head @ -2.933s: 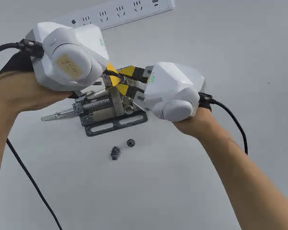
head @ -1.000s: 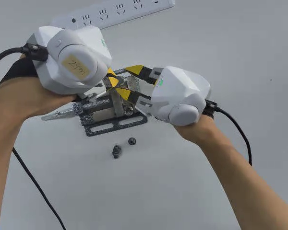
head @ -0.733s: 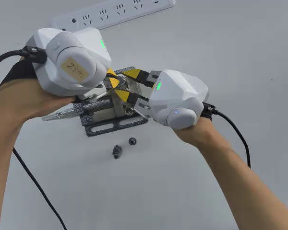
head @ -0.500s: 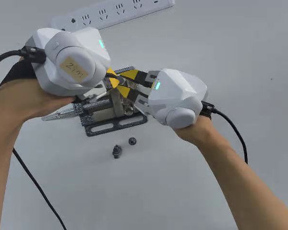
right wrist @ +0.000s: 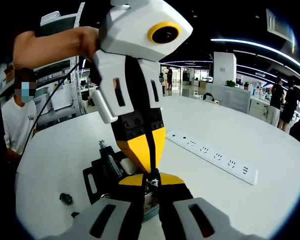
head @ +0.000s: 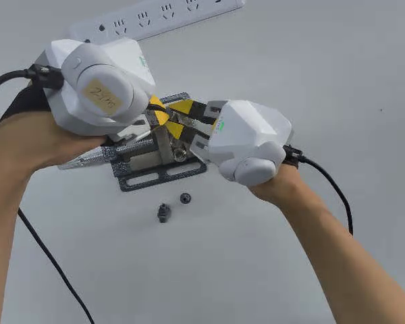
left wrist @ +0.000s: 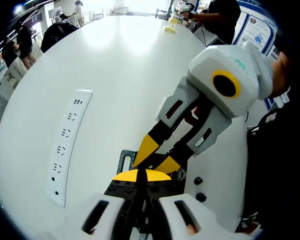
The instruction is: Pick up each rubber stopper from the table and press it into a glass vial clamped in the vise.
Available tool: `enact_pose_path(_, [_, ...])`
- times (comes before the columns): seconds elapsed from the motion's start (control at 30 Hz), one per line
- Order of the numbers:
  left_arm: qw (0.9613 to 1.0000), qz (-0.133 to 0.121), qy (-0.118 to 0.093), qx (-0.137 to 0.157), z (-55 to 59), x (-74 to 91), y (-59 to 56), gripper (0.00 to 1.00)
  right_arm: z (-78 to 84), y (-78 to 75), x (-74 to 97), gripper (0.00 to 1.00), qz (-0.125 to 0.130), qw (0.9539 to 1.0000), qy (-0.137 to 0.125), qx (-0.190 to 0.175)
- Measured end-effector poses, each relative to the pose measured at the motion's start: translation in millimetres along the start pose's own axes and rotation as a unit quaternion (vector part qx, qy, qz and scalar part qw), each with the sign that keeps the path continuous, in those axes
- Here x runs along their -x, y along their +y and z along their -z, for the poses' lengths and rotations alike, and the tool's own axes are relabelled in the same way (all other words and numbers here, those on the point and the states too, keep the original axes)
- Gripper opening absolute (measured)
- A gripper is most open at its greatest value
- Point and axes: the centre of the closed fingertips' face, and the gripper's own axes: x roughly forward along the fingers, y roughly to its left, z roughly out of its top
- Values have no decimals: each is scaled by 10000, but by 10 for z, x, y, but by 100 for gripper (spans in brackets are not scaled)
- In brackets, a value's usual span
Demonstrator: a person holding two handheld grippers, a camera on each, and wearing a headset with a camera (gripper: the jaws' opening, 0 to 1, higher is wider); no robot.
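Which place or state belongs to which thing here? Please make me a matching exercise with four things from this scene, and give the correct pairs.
Things:
1. power strip
2. vise
3. two rubber stoppers
4. left tongs

Places or states:
A. lying loose on the table, on the near side of the vise
B. yellow tips shut together
C. at the far side of the table, behind the vise
D. dark metal, directly below the tips of the left tongs

Pairs: 1-C, 2-D, 3-A, 4-B

Open-plan office: strip lights (right wrist: 240,43), worktable (right wrist: 250,145)
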Motion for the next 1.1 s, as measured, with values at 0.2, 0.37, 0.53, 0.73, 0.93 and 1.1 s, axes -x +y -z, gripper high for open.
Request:
enact_pose_path(0.2, [10000,-11,8,56,2,-5,16,0,-2,-2,-9,9,1,10000,4,2])
enact_pose_path(0.37, [10000,-19,2,92,-1,-6,14,0,8,-7,-12,11,12,10000,23,-25])
enact_pose_path(0.53, [9999,-20,-16,115,-4,-7,12,0,35,-33,17,23,57,9999,54,-129])
enact_pose_path(0.73, [10000,-28,-14,84,-2,-10,5,0,63,-52,53,35,137,9995,60,-284])
enact_pose_path(0.93, [10000,-26,30,75,-5,-18,2,0,63,-66,95,48,237,9987,-5,-455])
enact_pose_path(1.1, [10000,-36,84,40,-10,-23,-1,0,67,-77,112,54,291,9982,-25,-531])
